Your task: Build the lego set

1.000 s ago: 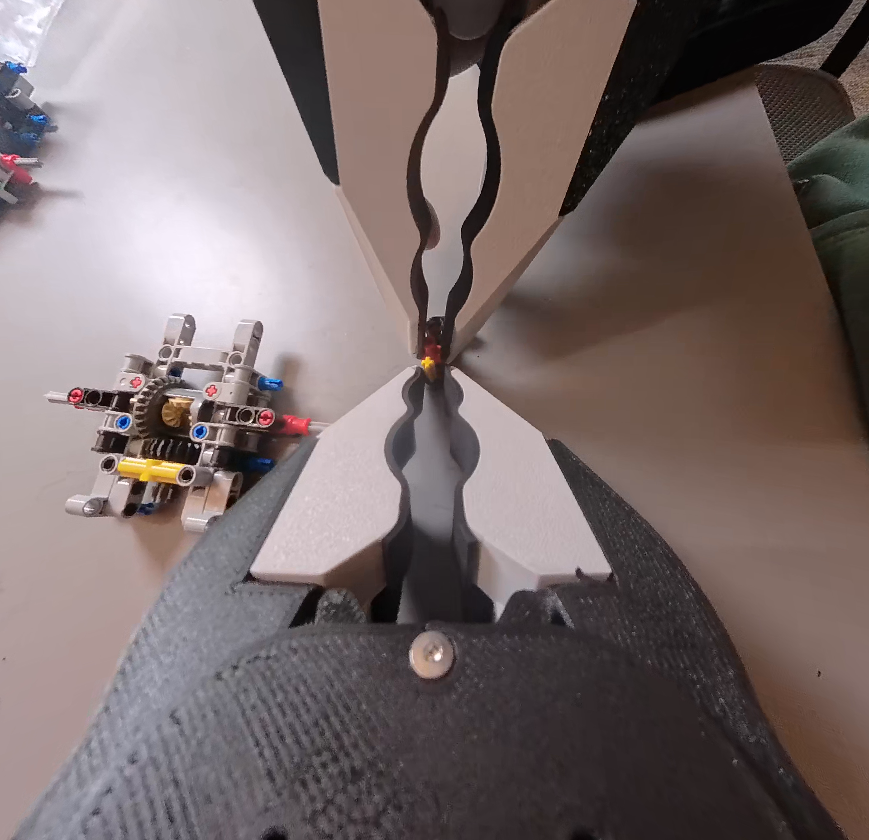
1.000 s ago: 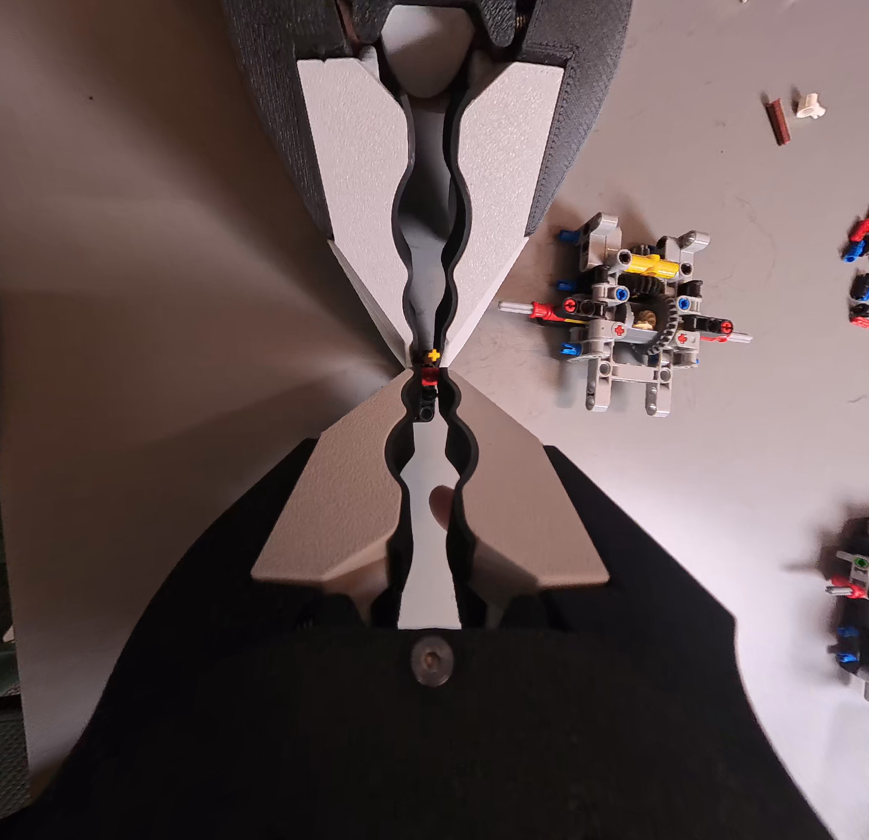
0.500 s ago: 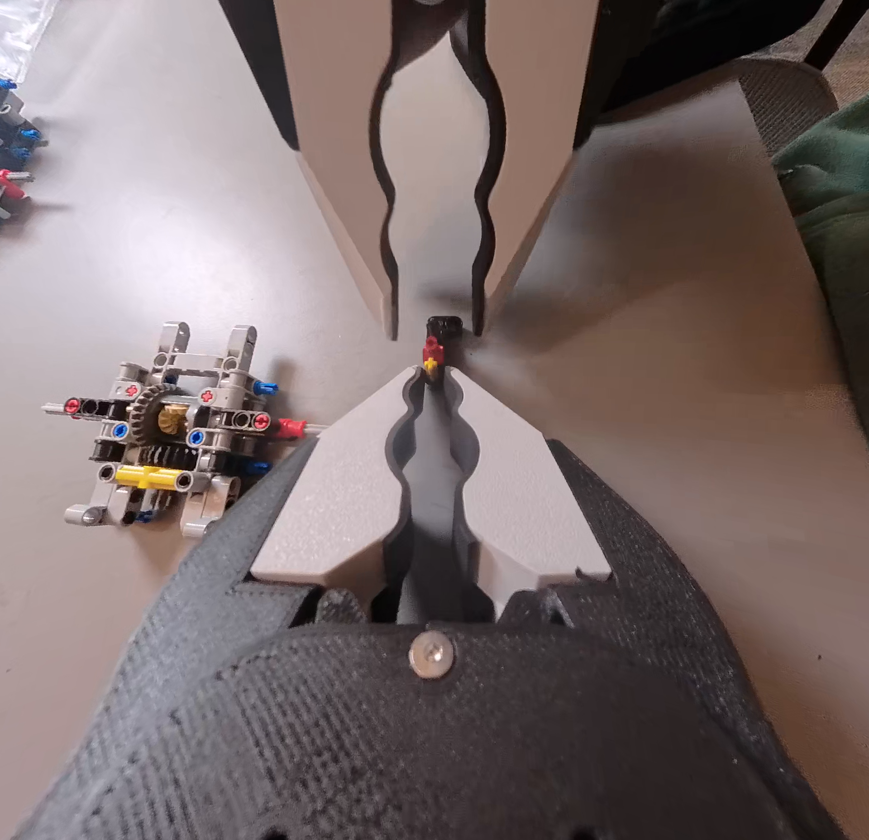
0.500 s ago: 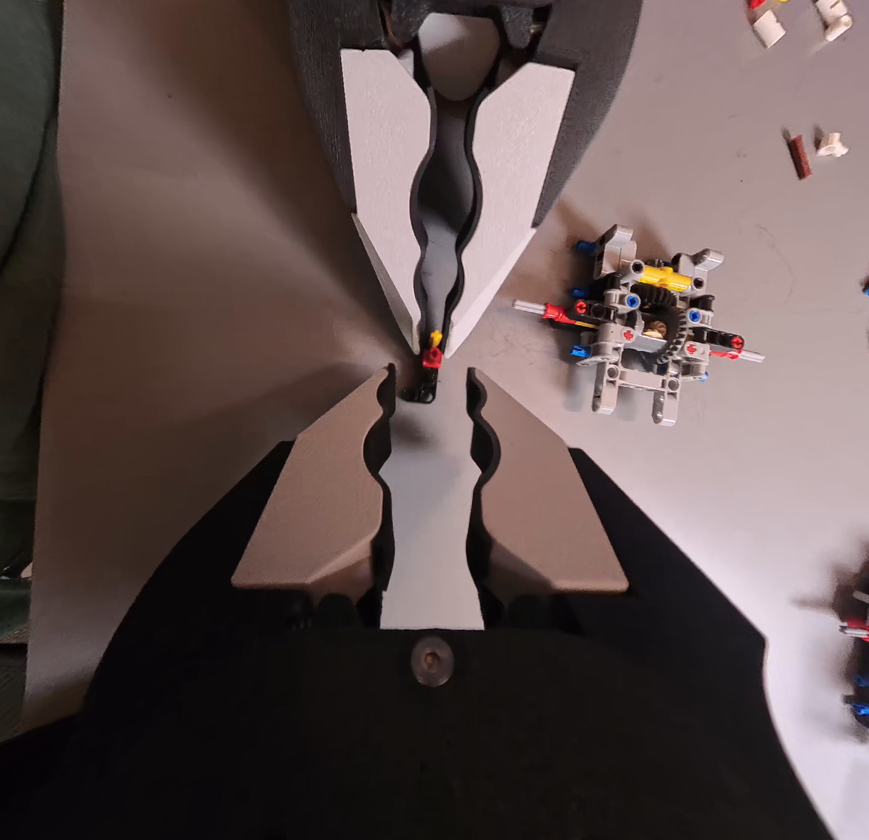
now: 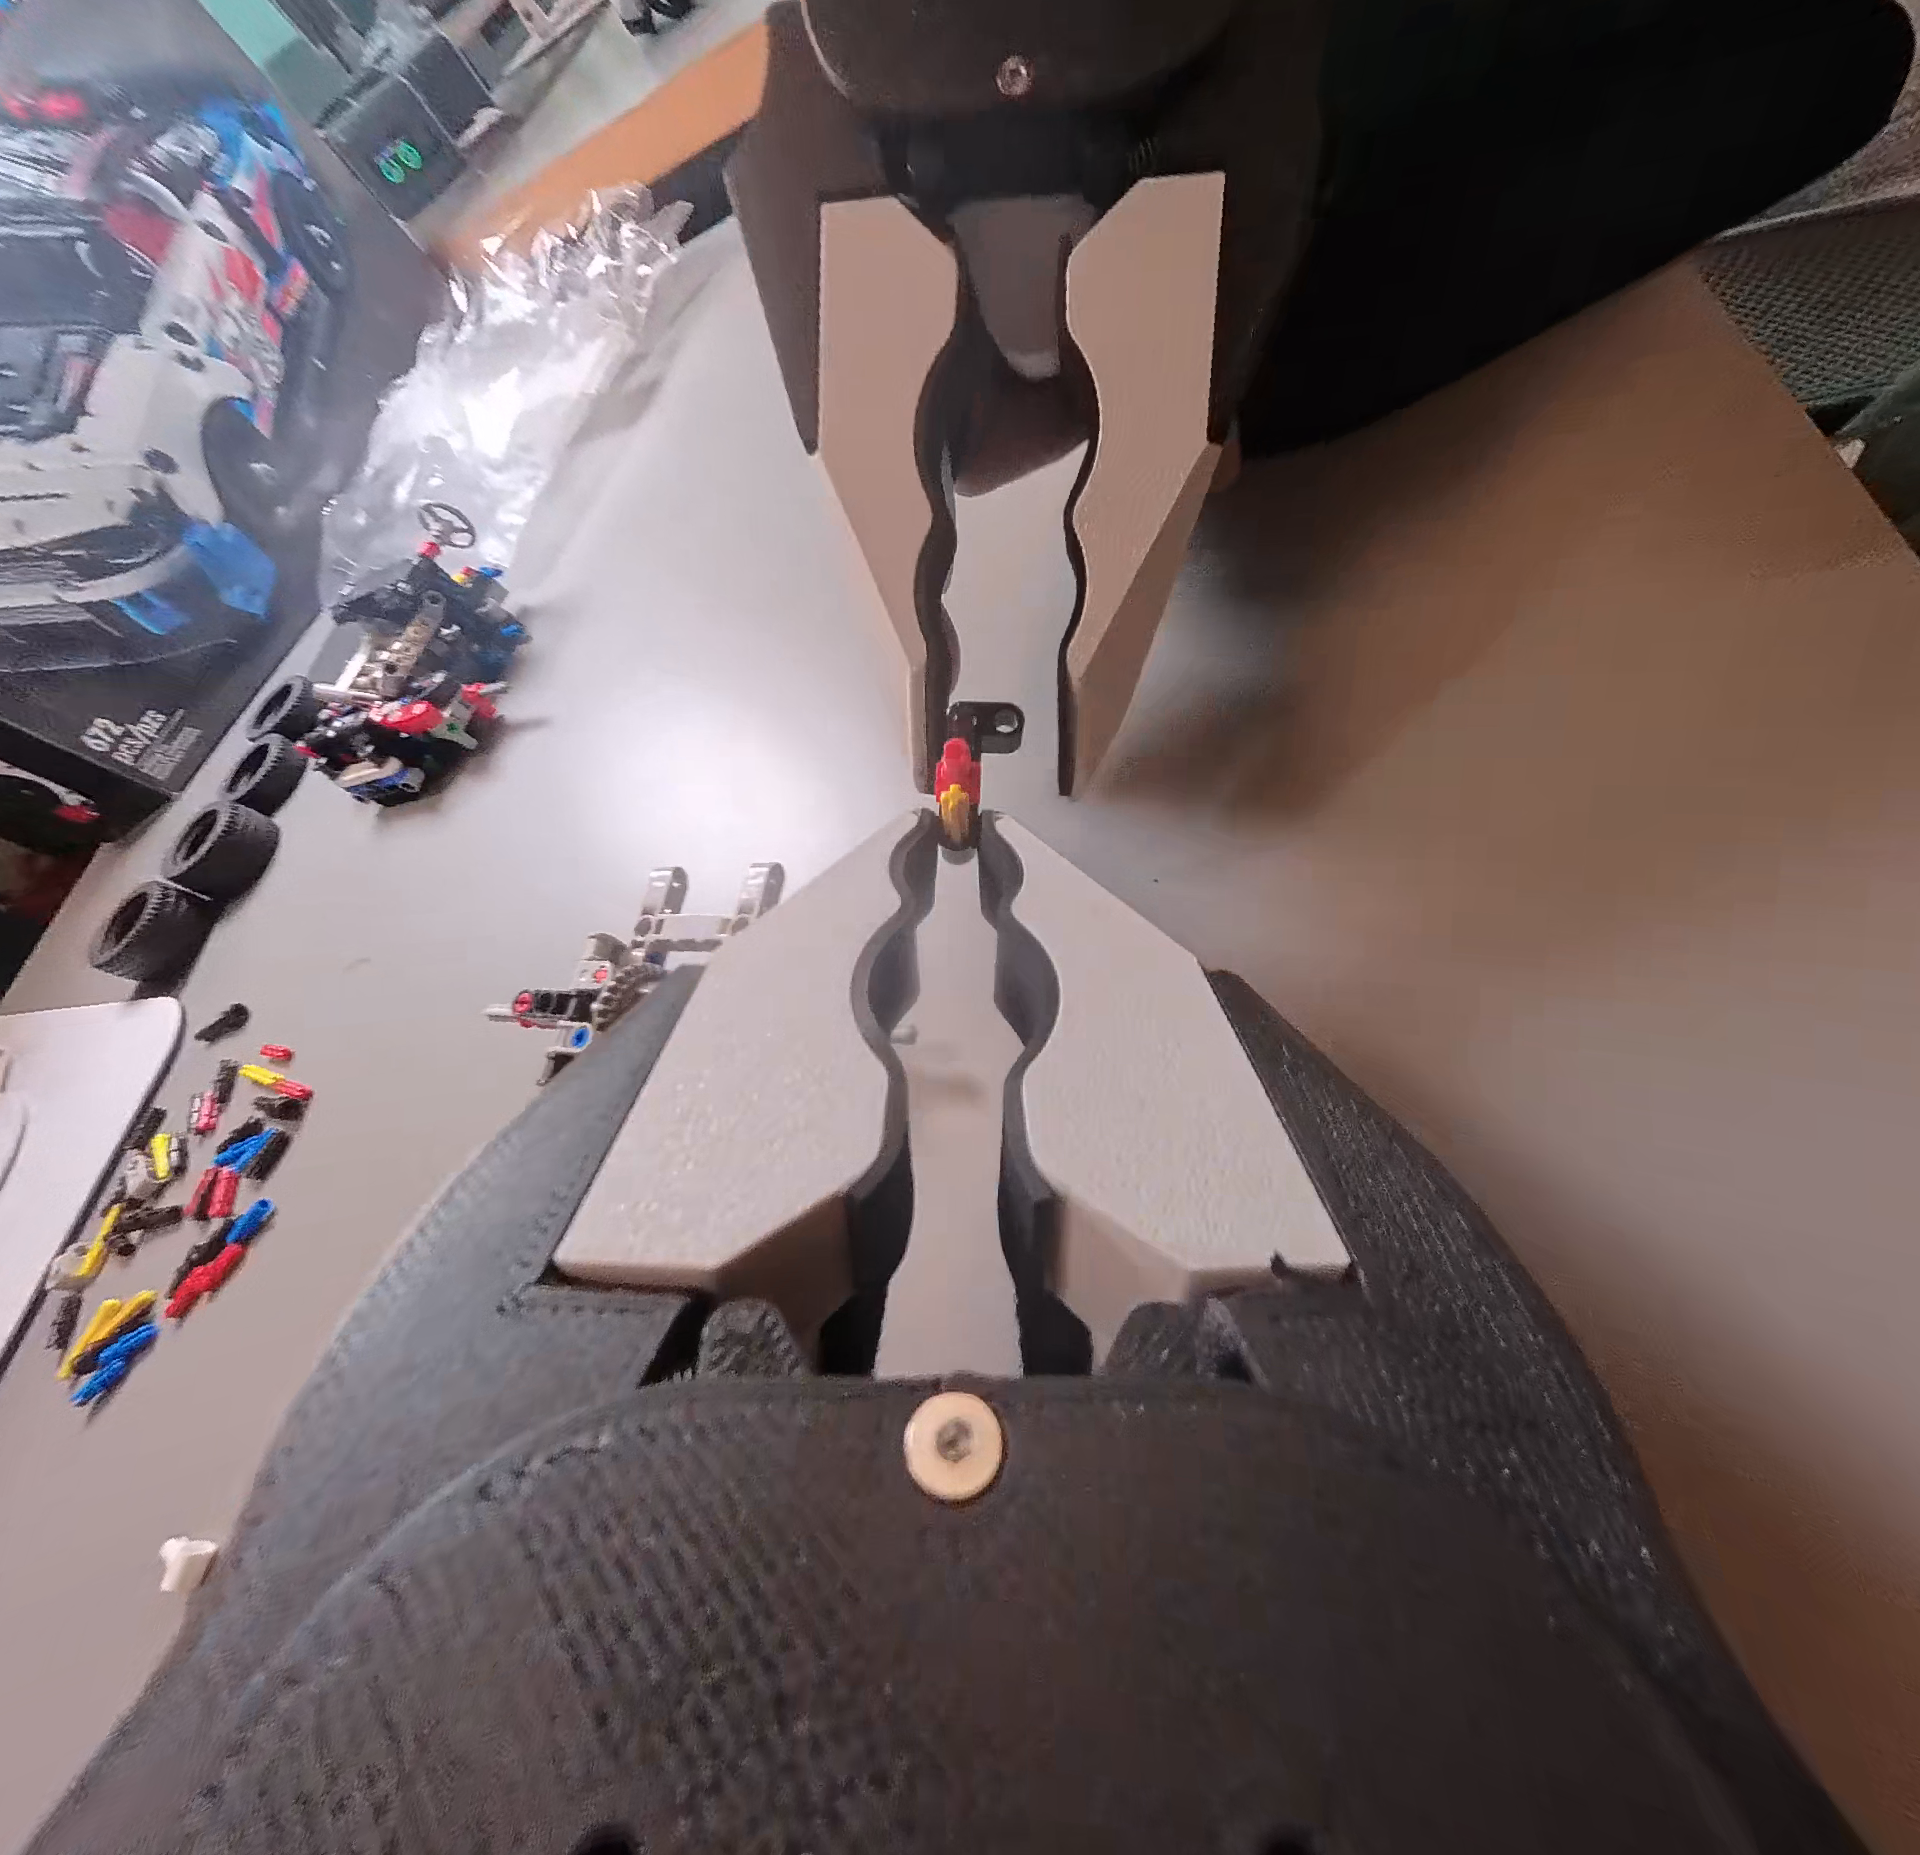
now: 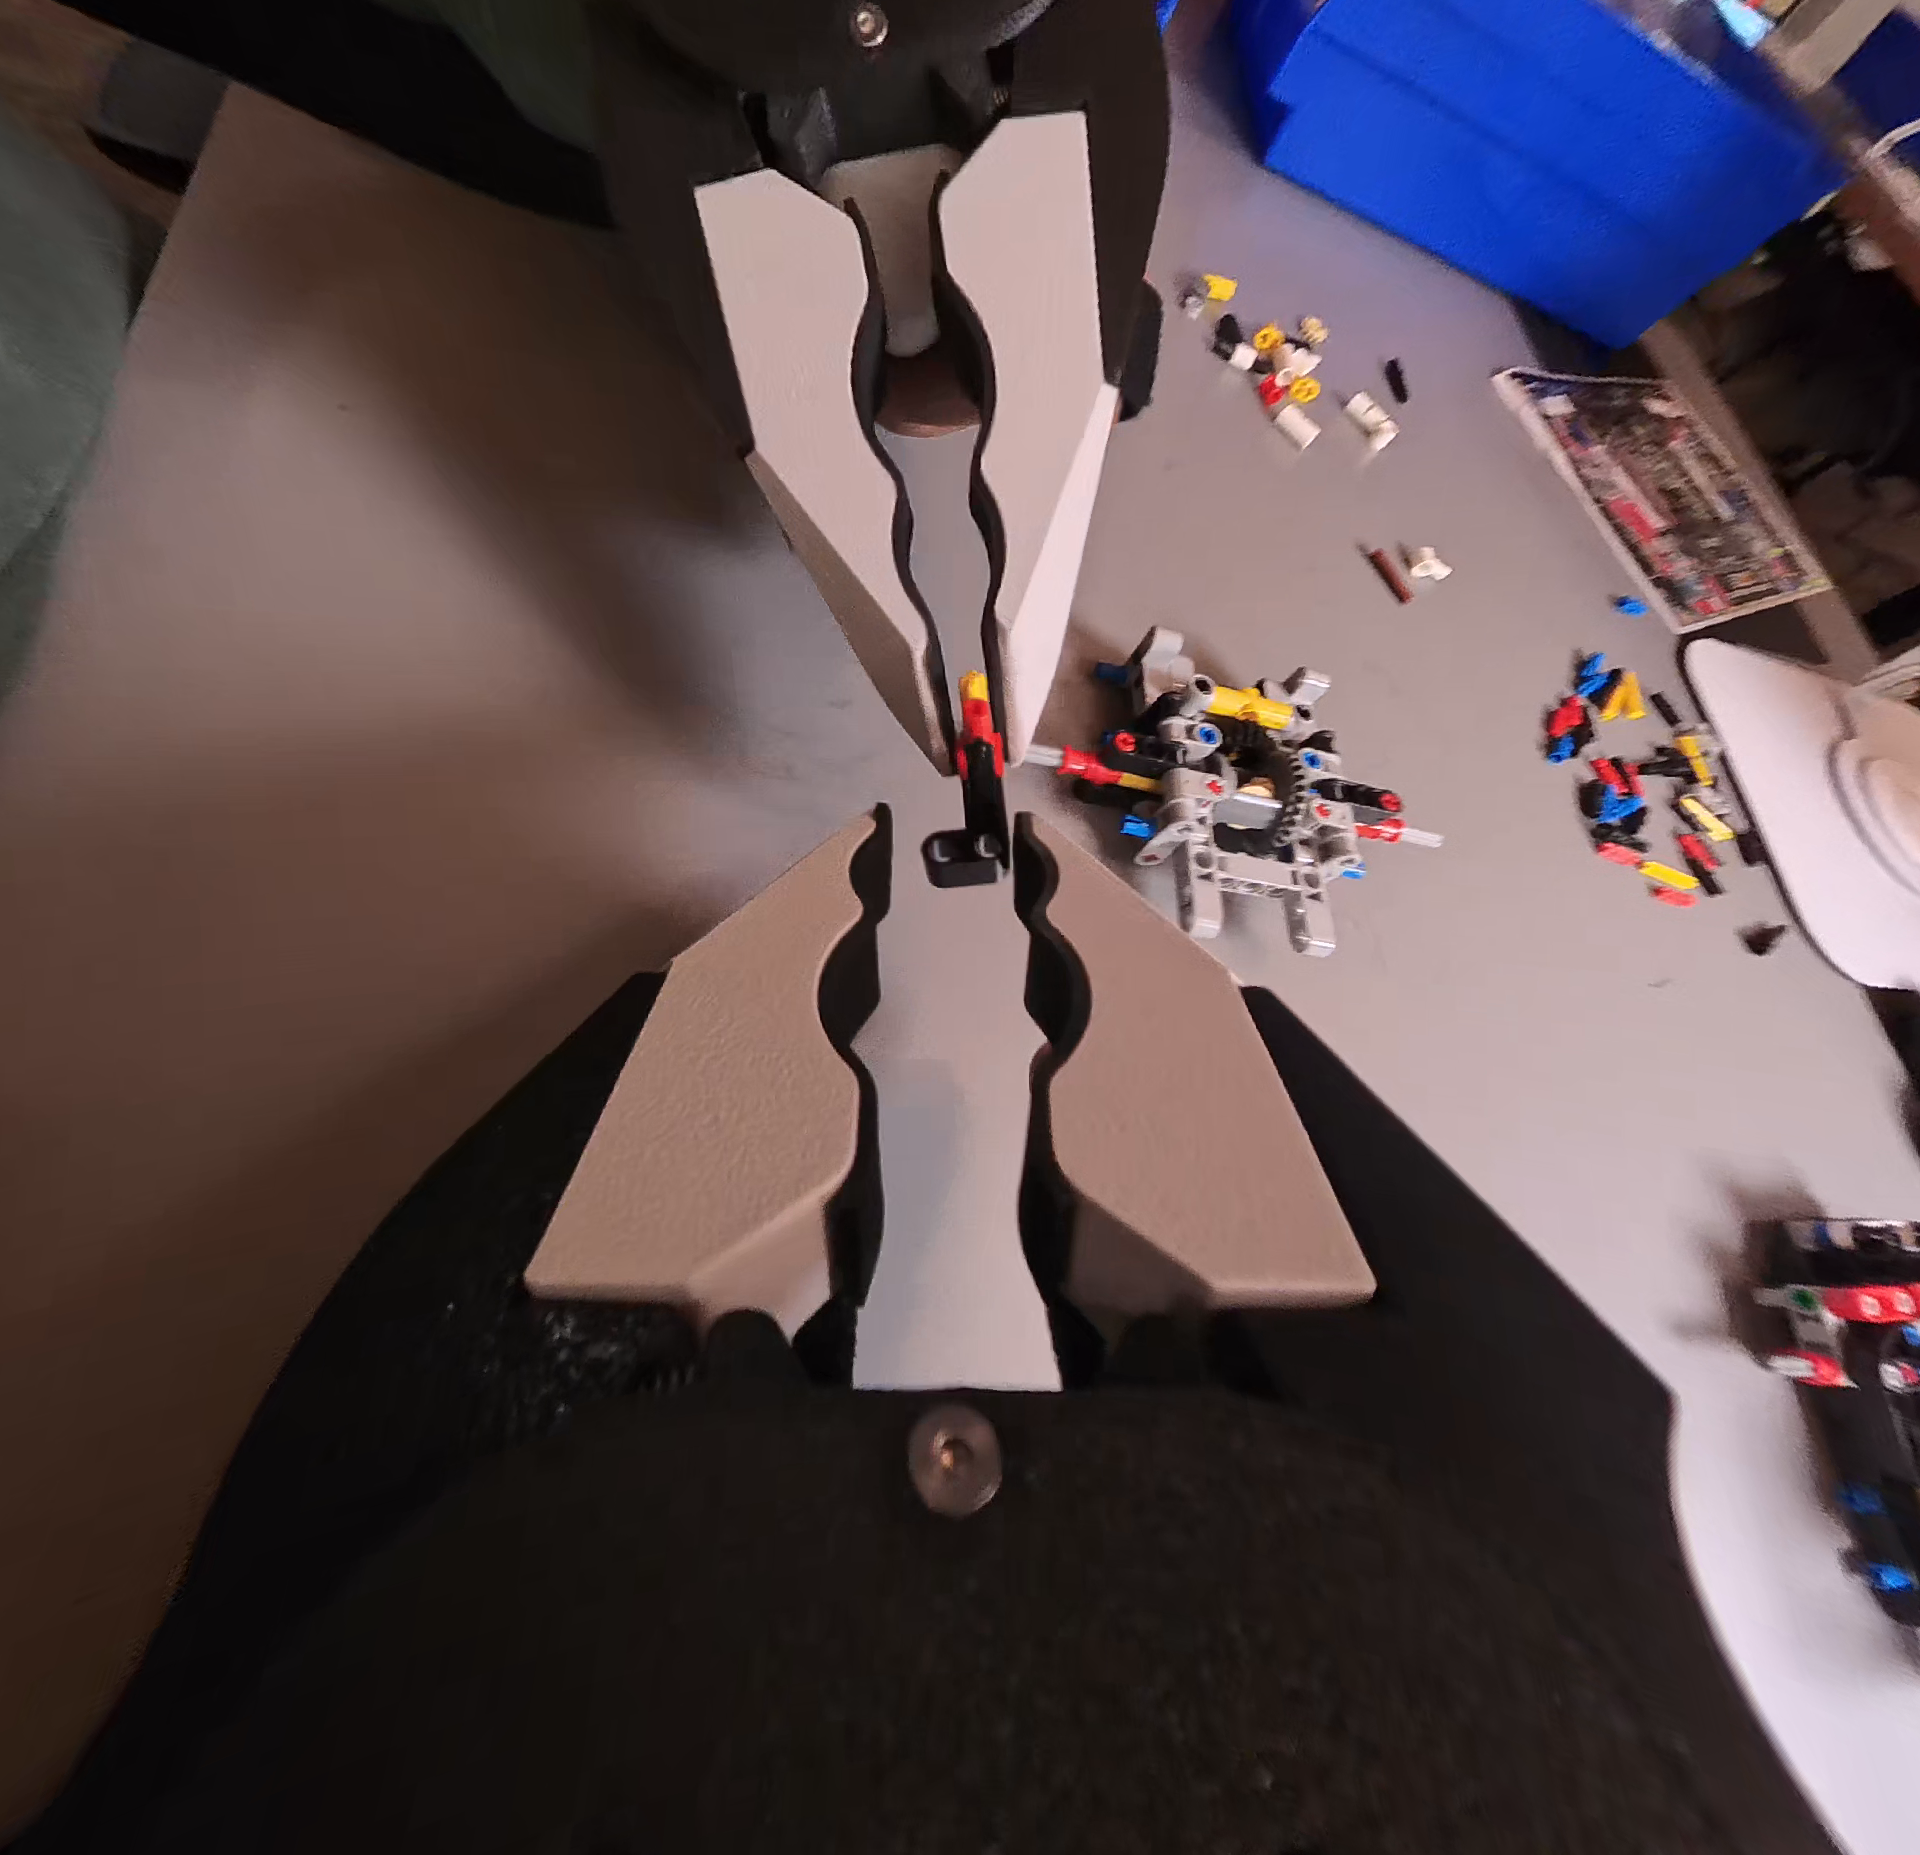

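My left gripper [image 5: 954,831] is shut on a small part [image 5: 954,775]: a yellow axle with a red bush and a black angled connector at its far end. It holds the part above the grey table [image 5: 1455,870]. My right gripper [image 6: 953,834] faces it tip to tip and is open. The part's black end [image 6: 964,855] stands between the right pads, close to the right-hand one, and they do not press on it. The right wrist view shows the left gripper [image 6: 977,761] closed on the yellow and red end [image 6: 975,709]. The left wrist view shows the right gripper [image 5: 995,779] spread wide.
A grey gear assembly [image 6: 1257,797] lies on the table beside the grippers and shows in the left wrist view [image 5: 623,964]. Loose coloured pins [image 6: 1642,797], tyres [image 5: 208,849], a part-built chassis [image 5: 416,683], a set box [image 5: 135,351], a blue bin [image 6: 1538,112] and a booklet [image 6: 1652,496] lie farther off. The tips of both grippers are at nearly the same place.
The right gripper opened and let go of the small part's black end, then drew back a little. The left gripper kept its hold. Both grippers tilted up, so more of the table shows.
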